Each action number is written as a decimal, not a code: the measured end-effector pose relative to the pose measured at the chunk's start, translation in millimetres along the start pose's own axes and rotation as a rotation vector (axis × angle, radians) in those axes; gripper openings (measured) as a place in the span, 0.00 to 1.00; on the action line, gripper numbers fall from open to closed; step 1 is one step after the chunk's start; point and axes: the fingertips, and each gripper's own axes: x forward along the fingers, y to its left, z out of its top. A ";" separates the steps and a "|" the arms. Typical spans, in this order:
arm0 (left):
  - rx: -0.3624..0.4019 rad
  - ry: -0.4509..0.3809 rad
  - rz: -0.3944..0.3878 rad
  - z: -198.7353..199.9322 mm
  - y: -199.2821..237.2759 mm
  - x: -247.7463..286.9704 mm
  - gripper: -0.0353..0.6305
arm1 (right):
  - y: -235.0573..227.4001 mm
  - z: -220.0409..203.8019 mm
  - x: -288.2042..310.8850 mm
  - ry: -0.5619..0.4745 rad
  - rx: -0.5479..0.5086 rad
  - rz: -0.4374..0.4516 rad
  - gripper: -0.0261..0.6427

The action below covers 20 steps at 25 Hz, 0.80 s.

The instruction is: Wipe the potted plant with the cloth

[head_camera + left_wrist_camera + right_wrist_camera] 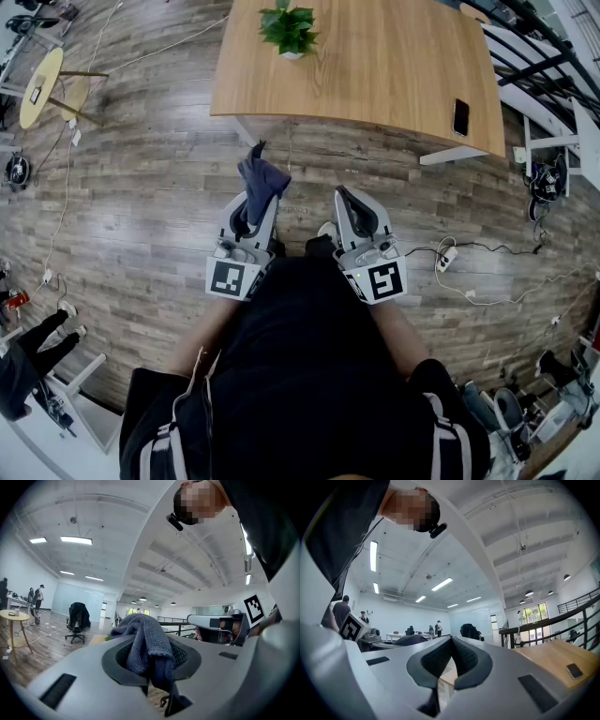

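Grey-blue cloth (262,178) is clamped in my left gripper (249,217). In the left gripper view, the fabric bunches between the pads and spills over the front of the jaws. My right gripper (349,199) is fully closed with nothing in it: in its own view the two pads meet edge to edge.

Both grippers are level and close to my body, short of the near edge of the wooden table (375,84). The potted plant (289,28) stands upright near the table's far edge, well apart from both grippers. A phone (460,116) lies near the right end of the table, clear of the plant.

Step in hand, as I judge it: the cloth is secured but the approach has not begun, and no leaf has been touched.

The next move calls for:
- carrying the left gripper forward across the table to the foliage;
- keeping the grip on the cloth firm;
- making light contact, since the small pot may tip or slide.
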 end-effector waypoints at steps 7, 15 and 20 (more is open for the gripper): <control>-0.008 0.010 0.050 -11.0 -22.2 24.1 0.22 | -47.4 -0.7 -23.0 -0.017 0.047 0.008 0.07; -0.081 0.009 0.205 -6.7 4.0 42.7 0.22 | -107.8 -22.3 -33.6 0.007 0.058 -0.007 0.07; -0.085 0.041 0.202 -18.6 17.8 65.8 0.22 | -127.5 -25.4 -24.9 0.008 0.070 -0.018 0.07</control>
